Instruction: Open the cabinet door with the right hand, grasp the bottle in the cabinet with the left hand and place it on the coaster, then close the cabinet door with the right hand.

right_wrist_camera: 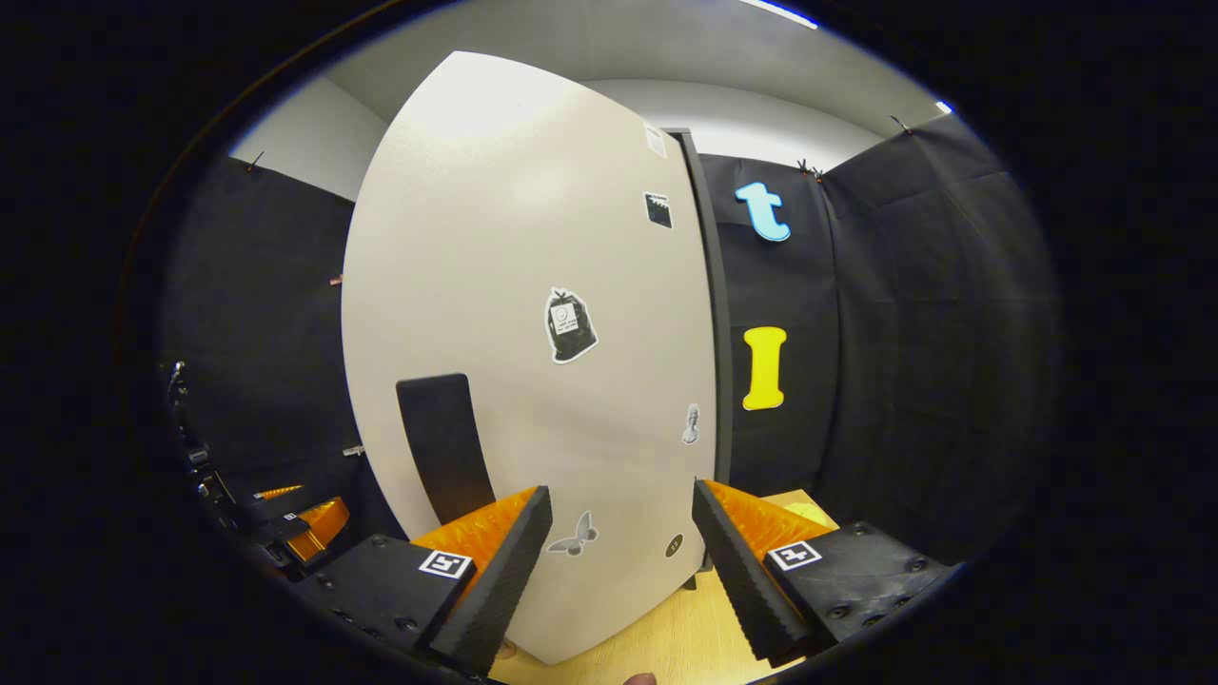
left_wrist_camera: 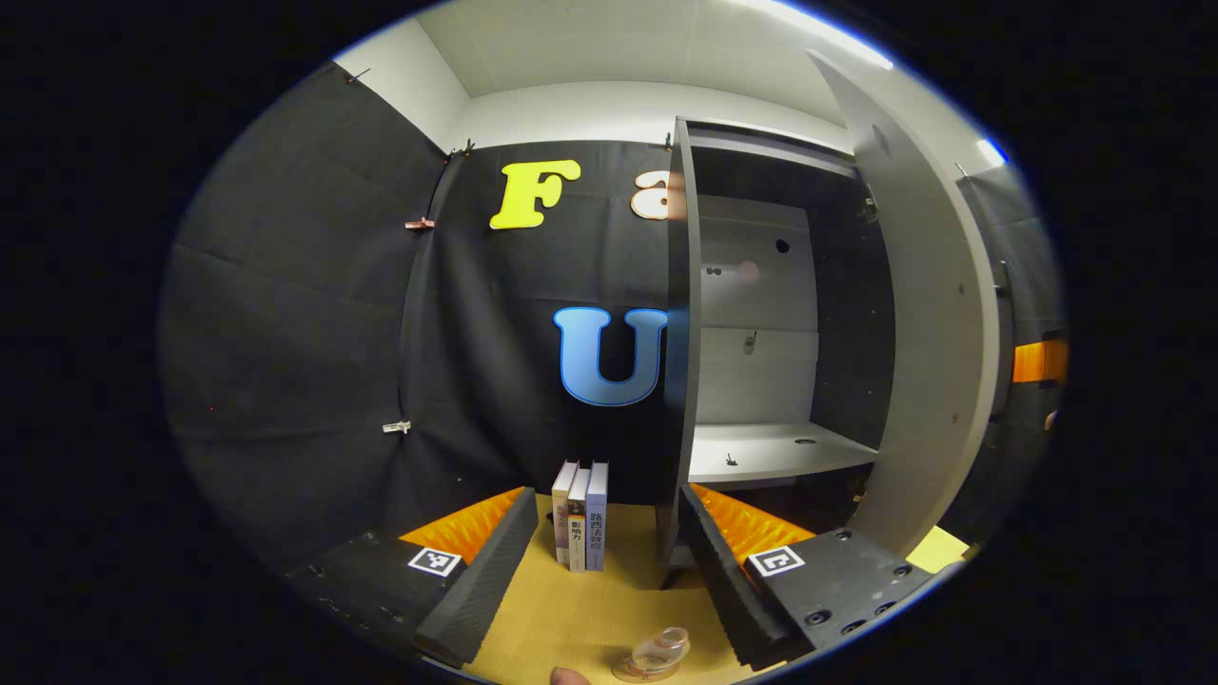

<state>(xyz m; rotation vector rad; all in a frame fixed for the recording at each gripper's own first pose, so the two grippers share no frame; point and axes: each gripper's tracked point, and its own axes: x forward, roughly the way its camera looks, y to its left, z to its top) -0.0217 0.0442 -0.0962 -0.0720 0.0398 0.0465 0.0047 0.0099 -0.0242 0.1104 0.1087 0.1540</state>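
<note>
The grey cabinet [left_wrist_camera: 683, 333] stands open, its door [left_wrist_camera: 937, 314] swung out to the right. Its lower shelf [left_wrist_camera: 761, 452] is bare apart from small fittings. A clear bottle [left_wrist_camera: 657, 655] stands low on the wooden table [left_wrist_camera: 590, 609], below my left gripper [left_wrist_camera: 607, 495], which is open and holds nothing. I cannot tell whether a coaster lies under the bottle. My right gripper [right_wrist_camera: 620, 490] is open, close to the door's white outer face [right_wrist_camera: 533, 285]. The door's black handle [right_wrist_camera: 442, 447] is just left of the right gripper's left finger [right_wrist_camera: 495, 561].
Three books [left_wrist_camera: 580, 514] stand upright on the table left of the cabinet. Black cloth walls close the booth behind and to both sides. The left gripper [right_wrist_camera: 285, 528] appears low at the left in the right gripper view. A fingertip [left_wrist_camera: 569, 675] shows at the bottom edge.
</note>
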